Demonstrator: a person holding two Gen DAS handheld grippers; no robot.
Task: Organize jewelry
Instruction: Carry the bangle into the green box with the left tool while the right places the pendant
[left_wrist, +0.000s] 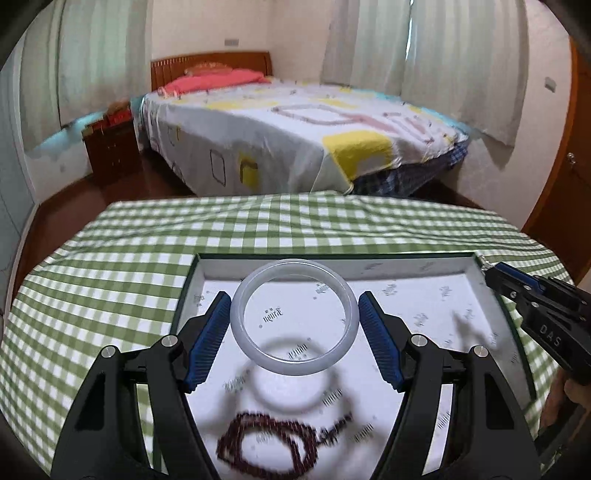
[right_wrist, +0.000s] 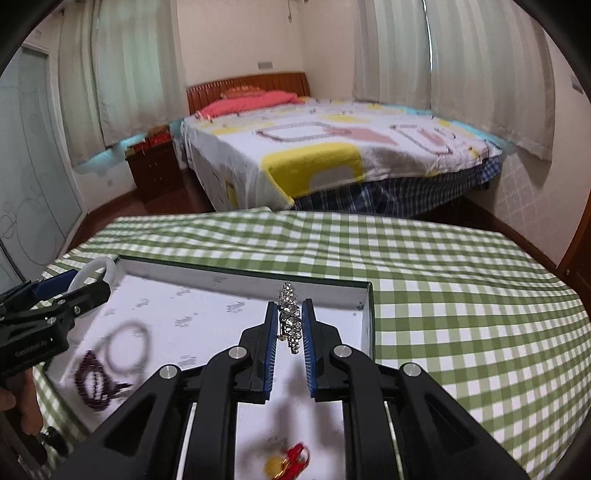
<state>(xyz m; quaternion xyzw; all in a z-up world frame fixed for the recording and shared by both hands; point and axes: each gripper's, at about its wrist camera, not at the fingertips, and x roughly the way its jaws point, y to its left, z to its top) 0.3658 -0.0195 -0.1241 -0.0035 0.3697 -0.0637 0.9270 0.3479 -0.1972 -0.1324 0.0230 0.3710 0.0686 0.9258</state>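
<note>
While bead bracelet (left_wrist: 266, 446) is lying boxed, you're carrying two more: left gripper (left_wrist: 294, 325) pinching white bangle (left_wrist: 294, 295), right gripper (right_wrist: 290, 328) pinching rhinestone piece (right_wrist: 290, 317) over box (right_wrist: 236, 275)

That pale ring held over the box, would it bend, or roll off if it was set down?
The bangle likely stays stiff: it keeps a clean round shape between the left gripper jaws. Its smooth, glossy, translucent look suggests a slippery and probably breakable material. Laid flat in the tray it should rest; on edge it would probably roll.
</note>
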